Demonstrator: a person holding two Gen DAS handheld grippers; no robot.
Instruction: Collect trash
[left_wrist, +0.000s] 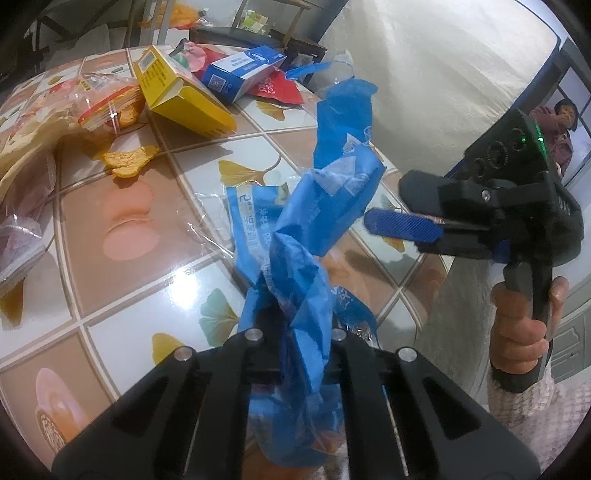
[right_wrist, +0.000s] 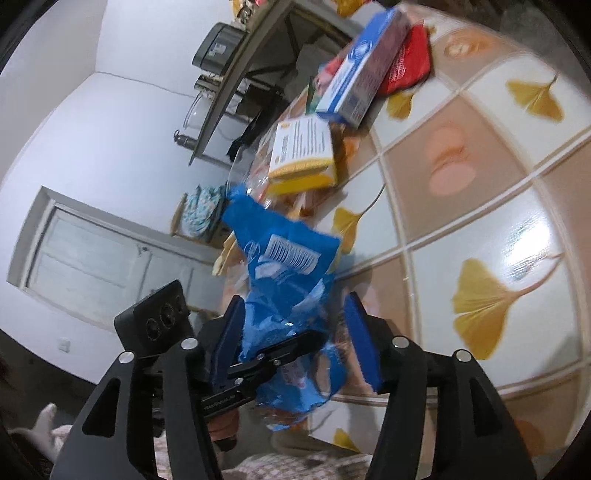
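The left gripper (left_wrist: 295, 332) is clenched on a crumpled blue wrapper (left_wrist: 317, 229), which rises from between its fingers toward twelve o'clock in the left wrist view, lifted clear of the bench (left_wrist: 147, 266). The grip looks like a handover: the wrapper is pinched low so that its upper part stands free.

The right gripper (right_wrist: 295, 343) is released. Its blue pads (right_wrist: 360, 343) stand apart on either side of the same wrapper (right_wrist: 284, 258) without pressing it; in the left wrist view it sits at three o'clock, apart from the wrapper, held by a hand (left_wrist: 524, 332).

More trash remains on the bench toward eleven o'clock of the left wrist view: a clear snack bag (left_wrist: 103, 103), a yellow box (left_wrist: 181, 96), a blue-and-white box (left_wrist: 240, 70), a red wrapper (left_wrist: 277, 88) and an orange scrap (left_wrist: 129, 160). Collection appears far from complete.

The bench has a glossy tiled covering printed with yellow ginkgo leaves and pink shapes. The room shows white walls, a pale door (right_wrist: 96, 258) and a dark shelf unit (right_wrist: 236, 74).
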